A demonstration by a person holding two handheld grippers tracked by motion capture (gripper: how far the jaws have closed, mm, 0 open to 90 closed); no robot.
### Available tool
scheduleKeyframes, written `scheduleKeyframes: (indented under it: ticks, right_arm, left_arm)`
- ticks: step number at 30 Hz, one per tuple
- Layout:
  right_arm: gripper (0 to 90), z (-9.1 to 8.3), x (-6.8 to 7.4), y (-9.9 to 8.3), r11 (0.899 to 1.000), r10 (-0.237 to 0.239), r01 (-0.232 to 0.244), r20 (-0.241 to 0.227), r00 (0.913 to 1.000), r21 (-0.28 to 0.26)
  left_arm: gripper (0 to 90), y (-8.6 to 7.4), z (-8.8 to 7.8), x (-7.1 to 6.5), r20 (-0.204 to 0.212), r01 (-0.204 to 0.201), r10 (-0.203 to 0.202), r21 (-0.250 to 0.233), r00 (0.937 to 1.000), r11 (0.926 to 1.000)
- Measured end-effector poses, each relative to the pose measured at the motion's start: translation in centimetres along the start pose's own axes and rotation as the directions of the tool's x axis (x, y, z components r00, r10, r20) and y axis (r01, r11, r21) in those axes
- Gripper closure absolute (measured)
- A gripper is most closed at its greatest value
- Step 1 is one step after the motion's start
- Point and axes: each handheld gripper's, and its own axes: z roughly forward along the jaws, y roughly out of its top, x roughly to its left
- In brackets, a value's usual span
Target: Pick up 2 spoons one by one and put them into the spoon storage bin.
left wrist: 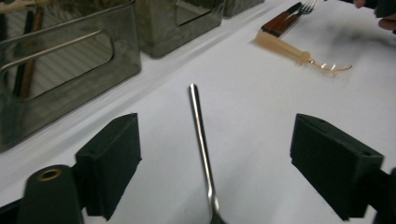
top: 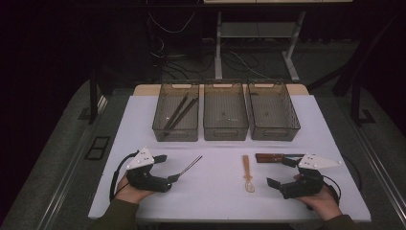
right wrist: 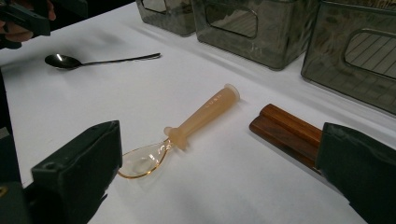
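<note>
I see three smoky clear bins in a row at the back of the white worktop (top: 143, 124). The left bin (top: 176, 113) holds dark chopsticks (top: 179, 112) lying aslant; what the middle bin (top: 225, 111) and the right bin (top: 273, 111) contain, I cannot tell. My left claw (top: 167, 168) stands open astride the metal spoon (left wrist: 201, 140) on the worktop. My right claw (top: 280, 172) is open too, near the amber plastic spoon (right wrist: 187, 130) and wooden-handled cutlery (right wrist: 286, 133).

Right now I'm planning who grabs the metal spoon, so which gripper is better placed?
Left. The left gripper has open jaws straddling the metal spoon, its handle running between them. The right gripper sits by the amber plastic spoon.
</note>
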Motion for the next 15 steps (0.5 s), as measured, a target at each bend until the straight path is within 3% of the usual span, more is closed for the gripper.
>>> scheduleKeyframes:
  ticks: [7, 10, 15]
  right_arm:
    - [0.8, 0.0, 0.0, 0.0, 1.000, 0.000, 0.000, -0.005, 1.0000, -0.002]
    - [0.8, 0.0, -0.1, 0.0, 1.000, 0.002, -0.002, -0.004, 1.0000, -0.001]
    - [0.8, 0.1, 0.0, 0.0, 1.000, -0.001, 0.001, -0.001, 1.0000, -0.001]
  left_arm:
    - [29.3, -1.5, -1.2, 0.4, -0.019, 0.065, -0.064, 0.054, 0.9978, 0.9965]
    - [35.6, -2.0, -1.6, 0.6, -0.009, 0.094, -0.093, 0.069, 0.9956, 0.9932]
    - [43.3, -2.6, -1.7, 0.4, -0.004, 0.104, -0.104, 0.111, 0.9946, 0.9884]
